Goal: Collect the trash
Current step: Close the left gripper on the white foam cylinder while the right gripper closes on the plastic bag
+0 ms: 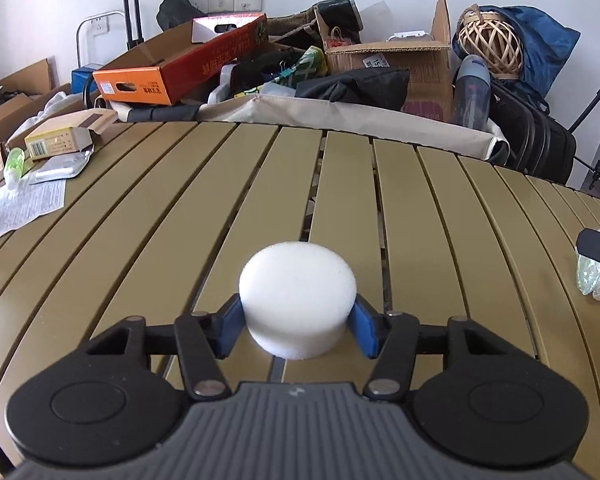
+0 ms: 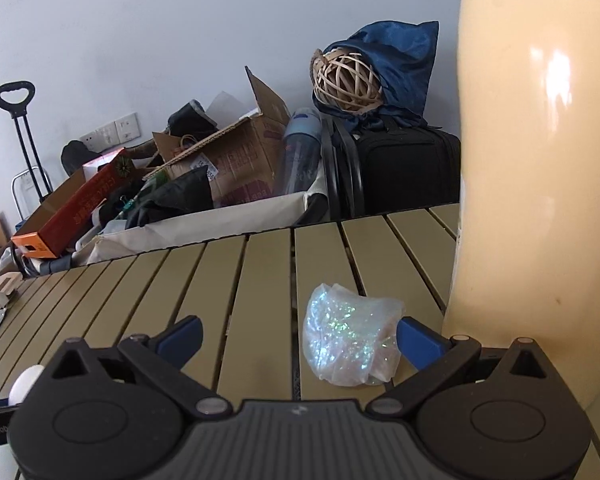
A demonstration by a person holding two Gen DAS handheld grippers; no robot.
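Two grippers show, one in each picture. Low in the middle of the left wrist view, the left gripper [image 1: 298, 330] has its two blue pads pressed on the sides of a round white foam puck [image 1: 298, 300]. Its jaws are partly closed, and the puck sits between them on the olive green slatted table [image 1: 400, 208].

Low in the right wrist view, the right gripper [image 2: 300, 338] has its jaws wide apart. A crumpled shiny clear plastic bag [image 2: 350, 340] lies on the table between them, close to the pad on the right side of the frame. That pad seems to touch the bag or sit just beside it; the other pad is well apart from it. The gripper holds nothing. A big cream-coloured smooth curved shape [image 2: 540, 180] fills the right side of this view.

Farther back, at the left edge of the left wrist view, lie a printed paper sheet [image 1: 20, 208], a silver foil pack [image 1: 60, 168], a small green bottle [image 1: 14, 164] and a small tan cardboard box [image 1: 60, 138]. At the right edge of that view the shiny bag shows again beside a black gripper part.

Past the table, a beige cloth bin [image 1: 340, 116] holds an orange and red long box [image 1: 180, 68], a brown cardboard box [image 1: 400, 60] and a dark see-through bottle [image 1: 472, 88]. In the upper right sit a black suitcase [image 1: 532, 136], a woven wicker ball [image 1: 490, 40] and a blue cloth bag [image 1: 540, 36].
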